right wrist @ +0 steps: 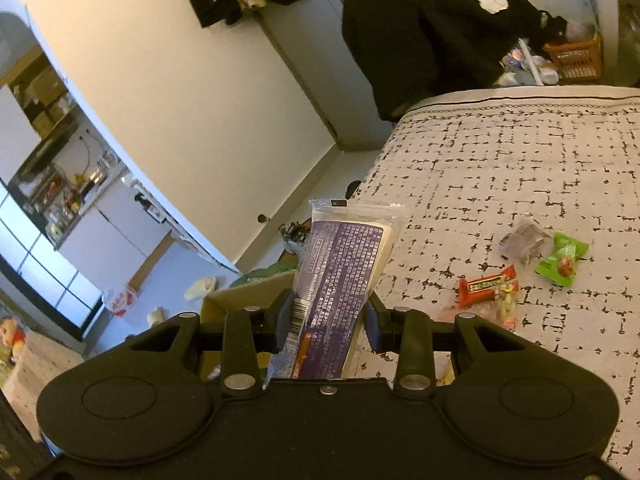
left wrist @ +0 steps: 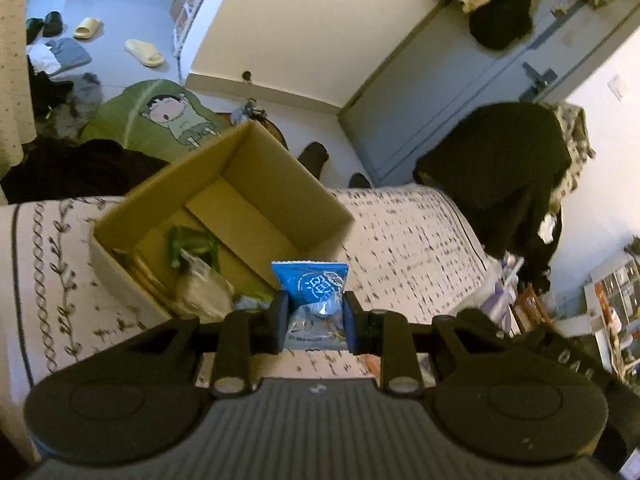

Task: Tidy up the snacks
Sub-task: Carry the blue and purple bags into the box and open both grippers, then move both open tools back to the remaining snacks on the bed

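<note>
Blue sachet [left wrist: 311, 286]: large white Chinese character, reads "溜"; remainder illegible. Purple-backed packet [right wrist: 340, 280]: dense small print and a barcode, digits unreadable. Red candy wrapper [right wrist: 486, 286]: yellow label strip, text too small.

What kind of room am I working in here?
Most likely a lived-in bedroom or small flat: the box sits on a patterned bedspread, slippers and clothes lie on the floor, coats hang by a door, and a kitchen counter shows through an opening.
</note>
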Tool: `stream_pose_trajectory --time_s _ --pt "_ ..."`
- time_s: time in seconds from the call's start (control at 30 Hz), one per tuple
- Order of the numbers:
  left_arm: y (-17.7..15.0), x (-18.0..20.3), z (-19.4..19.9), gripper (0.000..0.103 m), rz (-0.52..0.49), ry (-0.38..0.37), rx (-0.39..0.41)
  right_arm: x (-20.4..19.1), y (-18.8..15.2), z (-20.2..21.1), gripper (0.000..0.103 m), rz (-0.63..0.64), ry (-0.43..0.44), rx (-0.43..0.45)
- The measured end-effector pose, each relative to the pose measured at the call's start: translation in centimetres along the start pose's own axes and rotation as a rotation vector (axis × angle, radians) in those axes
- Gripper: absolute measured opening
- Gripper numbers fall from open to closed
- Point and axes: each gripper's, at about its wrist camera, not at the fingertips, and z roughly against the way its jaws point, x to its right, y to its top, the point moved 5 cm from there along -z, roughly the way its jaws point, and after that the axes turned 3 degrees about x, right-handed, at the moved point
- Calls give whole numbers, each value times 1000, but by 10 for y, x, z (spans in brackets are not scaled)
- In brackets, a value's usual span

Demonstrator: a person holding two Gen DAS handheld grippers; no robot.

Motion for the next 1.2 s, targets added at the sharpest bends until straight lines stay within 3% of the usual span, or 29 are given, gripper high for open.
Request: stream_pose_trajectory --time_s 0.33,0.73,0.87,0.93,1.0,1.2 --pt "25 -40 -10 27 58 45 -3 -25 -13 -12 36 39 27 -16" --pt "43 -64 -3 35 38 76 -7 -54 -35 -45 37 38 122 -80" --pt "47 -67 1 42 43 96 -1 -64 -36 -42 41 42 170 -75" --pt "47 -67 4 44 36 98 -2 -65 -36 -41 48 45 174 -70" --pt "46 -67 7 50 30 107 -7 -64 -34 -35 65 41 154 -51" --pt "44 -58 22 80 -14 122 19 -58 -17 -12 71 47 122 3"
